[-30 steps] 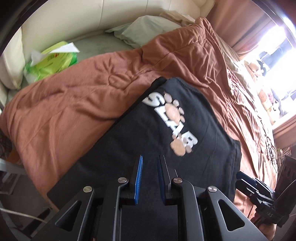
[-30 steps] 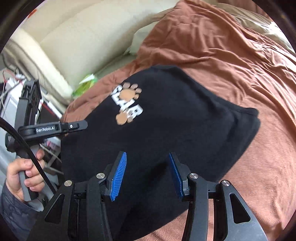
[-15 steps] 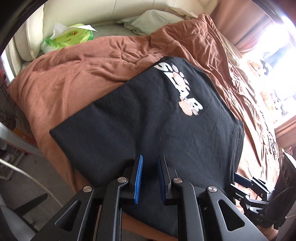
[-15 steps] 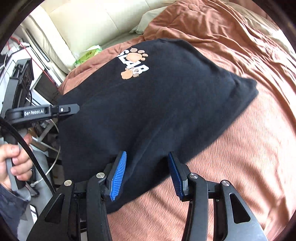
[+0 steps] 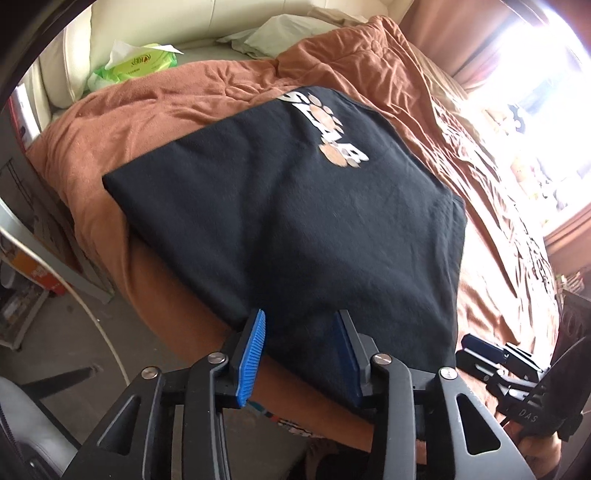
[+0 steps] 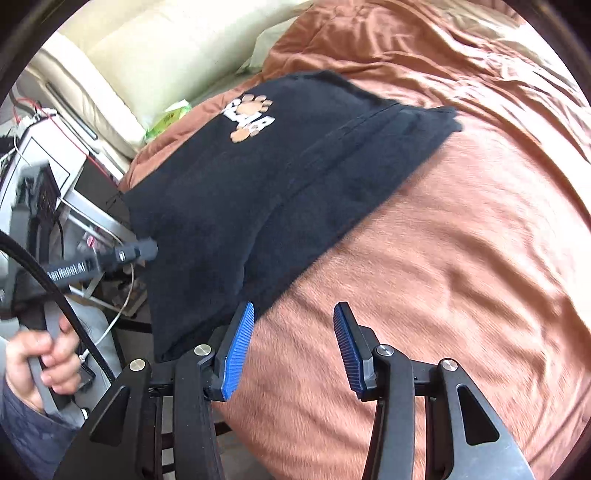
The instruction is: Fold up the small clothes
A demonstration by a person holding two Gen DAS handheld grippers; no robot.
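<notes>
Since the earlier frames both grippers have drawn back toward the near edge of the bed, so the black garment (image 5: 280,221) now sits higher in each view and its whole near hem shows. The left gripper (image 5: 301,350) has just been opening its jaws; the blue pads stand apart over the hem, which lies loose between them and is not pinched. The right gripper (image 6: 291,350) is parted too, with only bare blanket between its pads; the cloth's corner ends just left of its left pad.

The garment lies folded flat in the middle of both views, its paw-print logo (image 5: 332,133) toward the far end. In the right wrist view a seam runs along a doubled strip on its right side. It rests on a rust-brown blanket (image 6: 443,258) covering the bed. A cream headboard (image 6: 147,55) fills the upper left, with a green tissue pack (image 5: 140,64) and a pale pillow (image 5: 280,33) below it.

A hand (image 6: 37,354) grips the left tool's handle at the lower left of the right wrist view. The window at the left wrist view's upper right is blown out, and the clutter beside the bed is blurred.
</notes>
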